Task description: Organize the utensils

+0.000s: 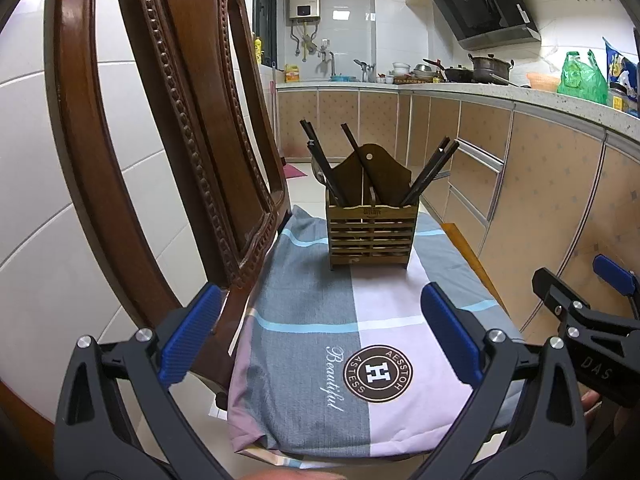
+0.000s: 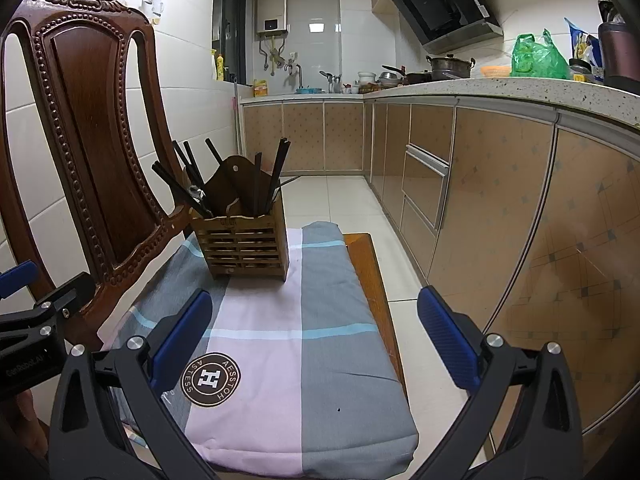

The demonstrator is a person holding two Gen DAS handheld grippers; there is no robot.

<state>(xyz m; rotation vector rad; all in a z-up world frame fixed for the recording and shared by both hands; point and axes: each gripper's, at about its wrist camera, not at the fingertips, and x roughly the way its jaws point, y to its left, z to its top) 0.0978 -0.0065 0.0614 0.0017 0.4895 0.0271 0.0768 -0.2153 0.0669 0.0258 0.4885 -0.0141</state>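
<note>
Blue-padded fingers [image 1: 188, 332] of the left gripper [image 1: 320, 336] stand wide apart with nothing between them, hovering over the near end of a folded plaid cloth [image 1: 312, 304]; the right gripper [image 2: 316, 340] is likewise spread and empty, and its tip shows at the right edge of the left view. Beneath both, the cloth, in grey, pale pink and light blue stripes, carries a round brown logo [image 1: 378, 373] with an H, and it covers the seat of a carved wooden chair [image 2: 92, 140]. At the far end of the cloth, well apart from both grippers, stands a slatted wooden utensil holder [image 1: 372, 232]; it sits upright, close to the chair back; dark chopsticks [image 1: 430, 172] lean outward from its compartments on both sides; a metal spoon [image 1: 318, 168] shows at its left. Beyond runs a kitchen counter [image 2: 480, 88] with pots [image 2: 450, 66] and a green bag [image 2: 536, 56].
</note>
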